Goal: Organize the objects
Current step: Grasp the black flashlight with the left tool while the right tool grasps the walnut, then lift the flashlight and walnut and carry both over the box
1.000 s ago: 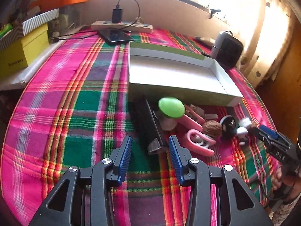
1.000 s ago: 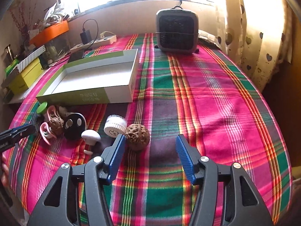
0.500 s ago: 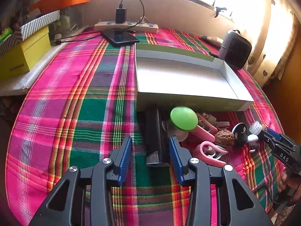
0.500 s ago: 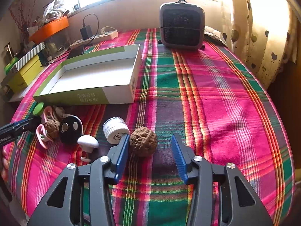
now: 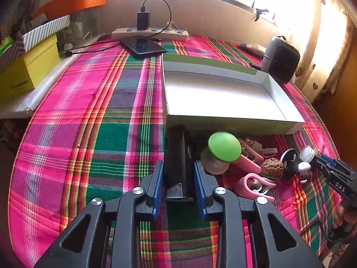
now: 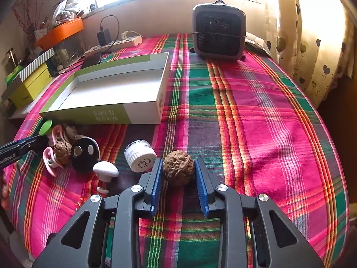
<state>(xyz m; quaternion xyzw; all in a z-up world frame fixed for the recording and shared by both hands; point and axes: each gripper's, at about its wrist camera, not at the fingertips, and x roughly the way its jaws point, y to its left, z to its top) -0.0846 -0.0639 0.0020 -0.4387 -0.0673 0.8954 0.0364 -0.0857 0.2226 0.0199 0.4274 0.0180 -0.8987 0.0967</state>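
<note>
My left gripper (image 5: 178, 169) is open, its blue pads on either side of a long black block (image 5: 177, 163) that lies on the plaid cloth just before the empty white and green box (image 5: 223, 93). Right of the block lie a green-capped knob (image 5: 224, 146), pink clips (image 5: 254, 185) and a walnut (image 5: 272, 168). My right gripper (image 6: 177, 168) has closed in around a second walnut (image 6: 178, 170); the pads are at its sides, and contact is unclear. A white jar (image 6: 140, 154), a white knob (image 6: 106, 170) and a black disc (image 6: 84, 154) lie to its left.
A grey heater (image 6: 219, 34) stands at the back right. A phone (image 5: 142, 45) and a power strip (image 5: 149, 33) lie behind the box (image 6: 107, 91). Yellow and striped boxes (image 5: 24, 67) sit on a ledge at the left. The table edge drops off at the right.
Both grippers moved forward and narrowed. The left one now straddles the black block. The right one now has the walnut between its pads.
</note>
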